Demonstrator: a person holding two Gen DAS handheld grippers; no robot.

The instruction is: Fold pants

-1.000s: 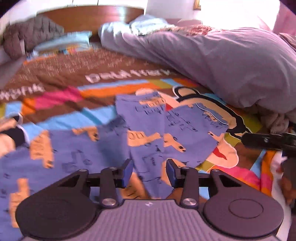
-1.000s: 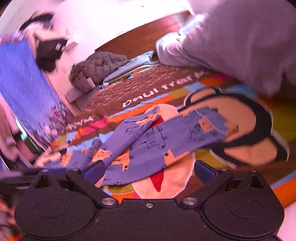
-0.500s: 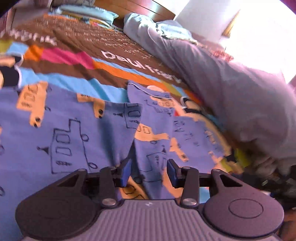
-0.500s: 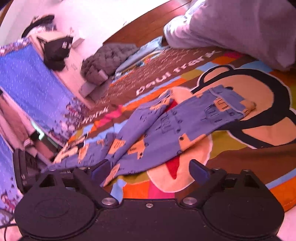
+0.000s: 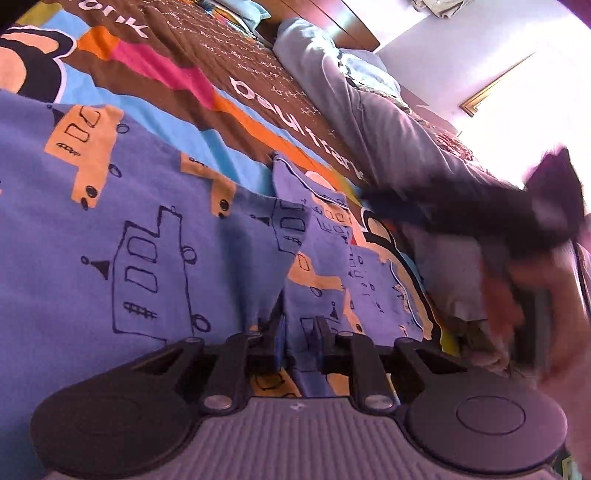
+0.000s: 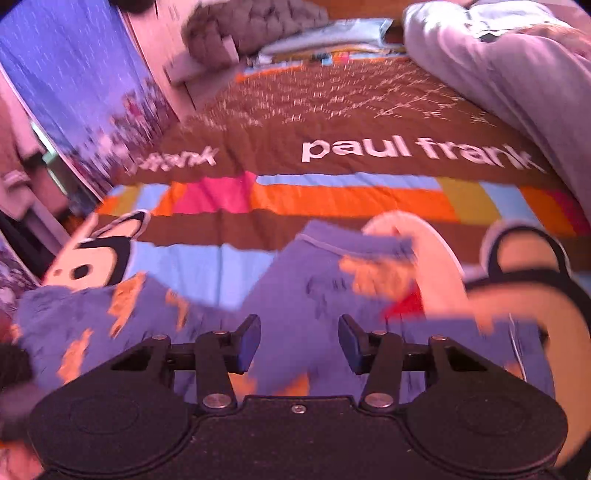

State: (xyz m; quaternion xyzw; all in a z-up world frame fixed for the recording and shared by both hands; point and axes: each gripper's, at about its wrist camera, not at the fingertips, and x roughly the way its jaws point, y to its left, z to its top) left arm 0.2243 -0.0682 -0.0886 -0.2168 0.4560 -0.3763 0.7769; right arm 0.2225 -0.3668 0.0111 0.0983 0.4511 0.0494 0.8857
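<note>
Both grippers have come down closer to the purple pants (image 5: 155, 236), which lie spread on the colorful bedspread (image 6: 332, 199). Left gripper (image 5: 298, 334) has its 2 fingers pinched on a fold of the pants. Right gripper (image 6: 299, 341) hangs just above the pants, its fingers apart and holding nothing. A gray blanket (image 5: 388, 122) is bunched up beside the pants.

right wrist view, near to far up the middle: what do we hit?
Right gripper, open → blue printed pants → striped bedspread with the "paul frank" lettering → pillows at the headboard.
</note>
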